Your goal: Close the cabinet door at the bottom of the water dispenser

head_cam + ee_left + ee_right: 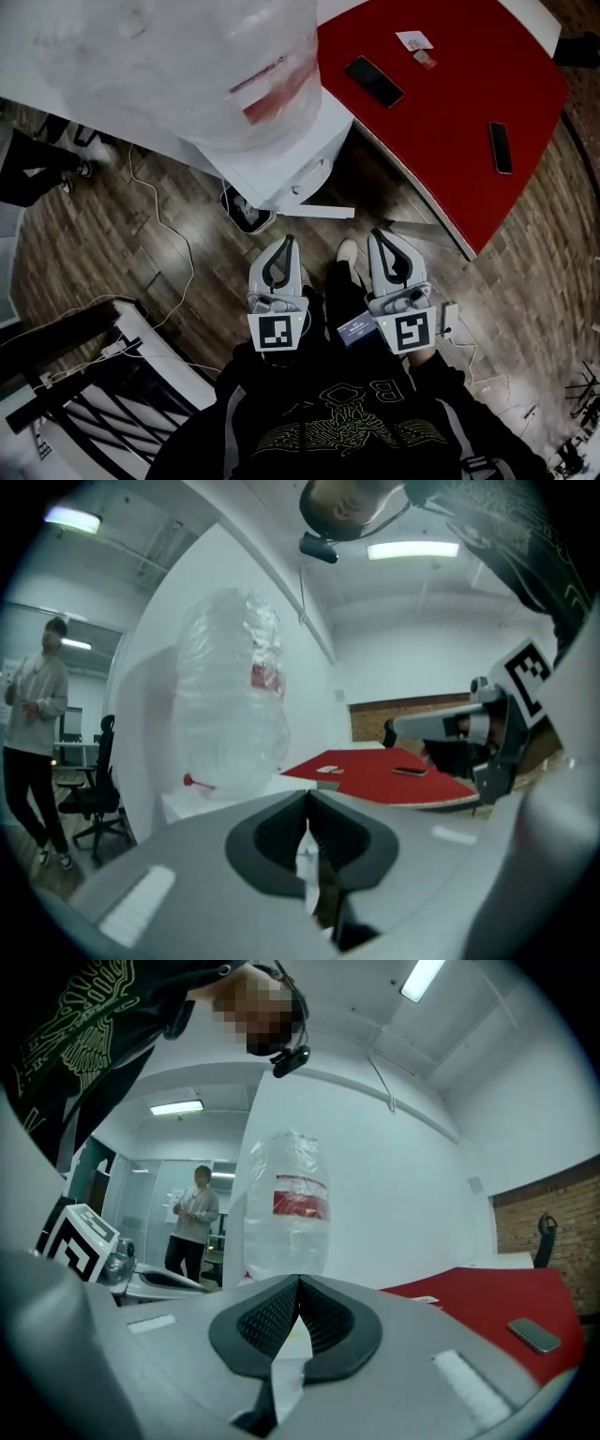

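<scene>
Wooden floor (103, 234) surrounds the water dispenser (291, 169), which stands directly ahead of us beside the red surface (450, 122). We hold the left tongs (287, 244) and right tongs (379, 236) near our body, both closed and empty, presumably ready to push. We cannot make out its bottom cabinet door from above.

place: office | cues: red table (450, 103), swivel chair (94, 794), ceiling strip lights (412, 549), water dispenser (300, 159), wood floor (141, 244)
</scene>
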Available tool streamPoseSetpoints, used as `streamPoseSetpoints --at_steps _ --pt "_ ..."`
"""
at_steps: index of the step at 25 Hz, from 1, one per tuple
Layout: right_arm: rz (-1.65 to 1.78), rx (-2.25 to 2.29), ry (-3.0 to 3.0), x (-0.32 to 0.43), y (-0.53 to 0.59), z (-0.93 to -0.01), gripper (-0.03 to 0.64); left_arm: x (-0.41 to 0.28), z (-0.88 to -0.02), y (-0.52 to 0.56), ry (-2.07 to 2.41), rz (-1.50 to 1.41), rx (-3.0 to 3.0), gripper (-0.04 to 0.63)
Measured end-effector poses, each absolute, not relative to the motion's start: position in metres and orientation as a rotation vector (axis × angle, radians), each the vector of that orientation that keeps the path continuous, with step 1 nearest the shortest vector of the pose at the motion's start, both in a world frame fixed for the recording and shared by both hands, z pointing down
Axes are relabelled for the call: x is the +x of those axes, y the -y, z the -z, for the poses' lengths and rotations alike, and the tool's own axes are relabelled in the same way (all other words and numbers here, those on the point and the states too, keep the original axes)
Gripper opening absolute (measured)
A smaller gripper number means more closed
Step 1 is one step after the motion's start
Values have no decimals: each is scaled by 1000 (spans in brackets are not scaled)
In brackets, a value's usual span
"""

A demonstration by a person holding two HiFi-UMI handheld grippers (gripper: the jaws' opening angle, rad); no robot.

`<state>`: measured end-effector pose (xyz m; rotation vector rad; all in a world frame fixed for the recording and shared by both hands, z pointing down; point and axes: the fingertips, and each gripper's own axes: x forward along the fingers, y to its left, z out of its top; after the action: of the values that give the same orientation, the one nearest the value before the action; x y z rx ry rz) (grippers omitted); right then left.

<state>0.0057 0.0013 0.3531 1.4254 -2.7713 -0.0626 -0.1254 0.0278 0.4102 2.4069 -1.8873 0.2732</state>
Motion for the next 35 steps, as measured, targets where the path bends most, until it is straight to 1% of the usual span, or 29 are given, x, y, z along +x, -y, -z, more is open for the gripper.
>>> streamPoseSetpoints --at_steps 5,10,16,18,20,22,26,28,30,32,35 --pt "43 1360 2759 24 27 -402 -2 -102 -507 -6 1771 -491 2326 8" --pt "18 1315 2761 43 58 -458 -2 -114 -644 23 1763 -601 2043 8" --pt "-167 1355 2915 63 72 -498 0 -115 -778 35 1627 -536 1741 8" --pt "-206 1370 2910 61 68 -513 0 -120 -814 26 1600 -468 1595 8" --pt "-244 1357 2904 55 60 -529 0 -128 -843 13 1603 -380 1445 9" --pt "-271 1330 2904 50 51 -543 -2 -132 -867 4 1600 -318 1341 46" --pt "-257 1199 2900 55 14 -579 -2 -129 -906 -7 1573 -186 1185 87" --pt "-274 1152 2869 61 1 -594 -2 -126 -923 -10 1569 -205 1146 87" --pt "-308 1139 2831 67 -1 -603 -2 -125 -939 -13 1578 -308 1146 66" --pt "-342 1166 2806 70 6 -605 -2 -125 -951 -15 1583 -384 1142 29" --pt "-368 1271 2806 71 32 -595 -2 -122 -964 -15 1552 -362 1101 17"
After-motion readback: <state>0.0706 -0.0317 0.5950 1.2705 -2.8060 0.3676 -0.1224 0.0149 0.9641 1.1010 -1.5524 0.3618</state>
